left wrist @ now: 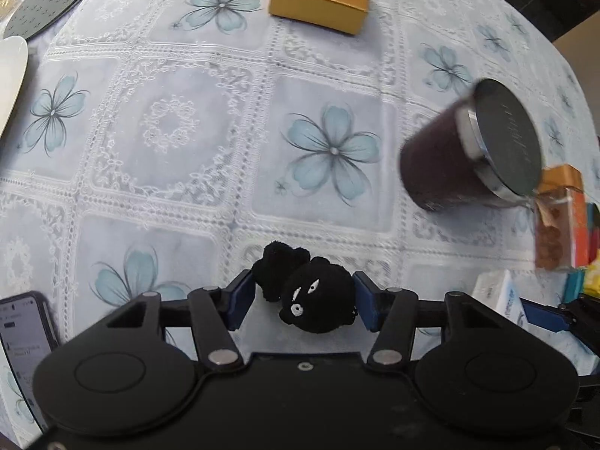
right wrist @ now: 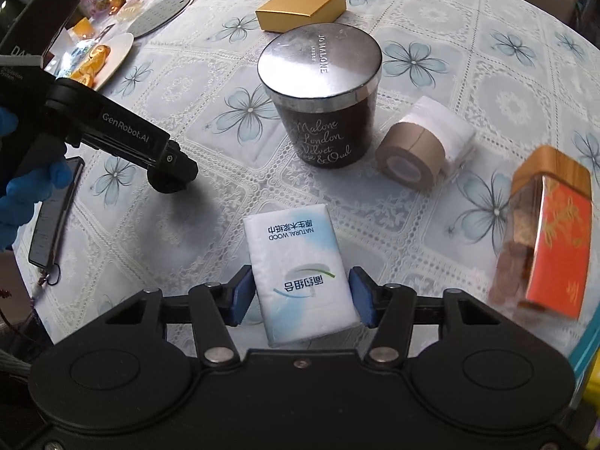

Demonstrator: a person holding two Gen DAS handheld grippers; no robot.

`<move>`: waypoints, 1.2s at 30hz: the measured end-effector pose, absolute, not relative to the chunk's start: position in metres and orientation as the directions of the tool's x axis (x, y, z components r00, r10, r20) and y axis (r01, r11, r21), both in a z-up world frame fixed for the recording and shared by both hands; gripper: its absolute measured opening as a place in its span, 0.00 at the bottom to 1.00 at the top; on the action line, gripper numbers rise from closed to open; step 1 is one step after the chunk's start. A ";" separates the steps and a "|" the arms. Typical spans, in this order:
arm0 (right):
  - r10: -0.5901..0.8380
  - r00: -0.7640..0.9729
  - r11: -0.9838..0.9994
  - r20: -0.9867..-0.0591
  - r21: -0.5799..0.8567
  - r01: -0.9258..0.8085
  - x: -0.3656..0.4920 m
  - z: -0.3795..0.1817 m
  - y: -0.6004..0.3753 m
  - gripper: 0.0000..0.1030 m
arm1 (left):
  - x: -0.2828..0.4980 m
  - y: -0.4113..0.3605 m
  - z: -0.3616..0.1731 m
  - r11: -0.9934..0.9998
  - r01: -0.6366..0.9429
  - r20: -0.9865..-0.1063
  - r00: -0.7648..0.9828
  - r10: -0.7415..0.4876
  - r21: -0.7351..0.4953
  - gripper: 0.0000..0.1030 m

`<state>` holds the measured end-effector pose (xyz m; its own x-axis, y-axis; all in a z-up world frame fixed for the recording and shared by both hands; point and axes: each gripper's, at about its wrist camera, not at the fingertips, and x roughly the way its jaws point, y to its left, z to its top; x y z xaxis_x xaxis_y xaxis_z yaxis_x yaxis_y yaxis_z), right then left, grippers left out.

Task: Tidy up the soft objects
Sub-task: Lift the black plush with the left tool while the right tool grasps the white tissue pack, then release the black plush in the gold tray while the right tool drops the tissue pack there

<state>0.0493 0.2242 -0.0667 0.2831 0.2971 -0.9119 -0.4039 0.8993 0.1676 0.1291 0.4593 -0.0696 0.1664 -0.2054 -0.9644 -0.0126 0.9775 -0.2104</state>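
Note:
A small black plush toy with stitched white eyes sits between the blue pads of my left gripper, which is shut on it just above the flowered tablecloth. In the right wrist view a white and blue tissue pack lies lengthwise between the pads of my right gripper. That gripper is shut on its two long sides. The same pack shows at the right edge of the left wrist view. A blue-gloved hand holds the left tool's black body at the left.
A dark lidded candle jar stands mid-table, with a yellow box behind it. A tan tape roll and a white roll lie to its right, an orange packet further right. A phone and a plate are left.

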 end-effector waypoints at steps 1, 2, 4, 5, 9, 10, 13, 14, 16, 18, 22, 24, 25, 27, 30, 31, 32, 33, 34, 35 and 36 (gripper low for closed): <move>0.309 0.284 0.902 -0.908 0.185 -0.390 0.044 -0.063 0.221 0.52 | 0.125 0.456 -0.066 0.978 -0.002 -0.965 0.166 -0.204 -0.207 0.52; 0.321 0.283 0.904 -0.904 0.203 -0.377 0.041 -0.061 0.217 0.52 | 0.120 0.450 -0.063 0.980 0.012 -0.966 0.167 -0.196 -0.197 0.52; 0.347 0.284 0.907 -0.894 0.244 -0.342 0.033 -0.054 0.206 0.52 | 0.110 0.437 -0.055 0.984 0.040 -0.968 0.178 -0.177 -0.173 0.52; 0.362 0.287 0.907 -0.887 0.265 -0.328 0.029 -0.051 0.200 0.52 | 0.105 0.430 -0.051 0.985 0.053 -0.968 0.184 -0.171 -0.164 0.52; 0.420 0.321 0.901 -0.849 0.347 -0.261 0.012 -0.034 0.167 0.52 | 0.084 0.393 -0.033 0.985 0.095 -0.966 0.201 -0.162 -0.145 0.52; 0.427 0.336 0.900 -0.840 0.359 -0.246 0.007 -0.029 0.156 0.52 | 0.079 0.381 -0.029 0.984 0.107 -0.965 0.207 -0.163 -0.143 0.52; 0.432 0.391 0.902 -0.813 0.382 -0.202 -0.007 -0.014 0.116 0.52 | 0.064 0.341 -0.016 0.978 0.154 -0.960 0.221 -0.172 -0.140 0.52; 0.433 0.408 0.901 -0.804 0.392 -0.186 -0.012 -0.010 0.102 0.52 | 0.062 0.324 -0.013 0.976 0.170 -0.959 0.225 -0.173 -0.136 0.52; 0.424 0.450 0.903 -0.786 0.406 -0.140 -0.022 0.000 0.068 0.52 | 0.055 0.289 -0.007 0.969 0.208 -0.956 0.229 -0.182 -0.135 0.52; 0.395 0.497 0.909 -0.772 0.407 -0.091 -0.033 0.009 0.033 0.52 | 0.049 0.252 -0.002 0.958 0.250 -0.952 0.232 -0.198 -0.139 0.52; 0.282 0.579 0.928 -0.765 0.370 0.036 -0.055 0.021 -0.036 0.52 | 0.041 0.173 0.007 0.933 0.329 -0.942 0.243 -0.230 -0.142 0.52; 0.206 0.604 0.935 -0.770 0.337 0.111 -0.065 0.026 -0.069 0.52 | 0.043 0.134 0.008 0.919 0.365 -0.935 0.250 -0.250 -0.148 0.53; 0.171 0.611 0.935 -0.773 0.323 0.146 -0.070 0.027 -0.084 0.52 | 0.043 0.117 0.010 0.912 0.382 -0.932 0.255 -0.258 -0.148 0.53; 0.112 0.615 0.929 -0.781 0.302 0.215 -0.077 0.027 -0.113 0.52 | 0.045 0.080 0.015 0.899 0.413 -0.923 0.271 -0.272 -0.144 0.53; 0.049 0.604 0.906 -0.795 0.290 0.308 -0.086 0.023 -0.147 0.52 | 0.051 0.035 0.021 0.883 0.448 -0.915 0.283 -0.287 -0.139 0.52; 0.038 0.598 0.898 -0.801 0.290 0.330 -0.087 0.021 -0.155 0.52 | 0.055 0.022 0.022 0.879 0.457 -0.914 0.283 -0.292 -0.140 0.53; 0.027 0.592 0.891 -0.806 0.288 0.351 -0.089 0.019 -0.165 0.52 | 0.059 0.008 0.023 0.875 0.463 -0.913 0.283 -0.294 -0.138 0.53; 0.019 0.587 0.888 -0.809 0.283 0.362 -0.090 0.017 -0.170 0.52 | 0.063 -0.001 0.024 0.874 0.467 -0.913 0.282 -0.294 -0.136 0.53; 0.012 0.583 0.888 -0.813 0.276 0.368 -0.090 0.016 -0.174 0.52 | 0.068 -0.012 0.023 0.872 0.470 -0.914 0.281 -0.293 -0.135 0.53; 0.005 0.577 0.889 -0.817 0.267 0.371 -0.090 0.013 -0.178 0.52 | 0.073 -0.021 0.022 0.873 0.469 -0.915 0.280 -0.289 -0.132 0.53; 0.001 0.573 0.892 -0.820 0.260 0.371 -0.090 0.011 -0.181 0.53 | 0.079 -0.031 0.019 0.873 0.470 -0.918 0.277 -0.284 -0.129 0.53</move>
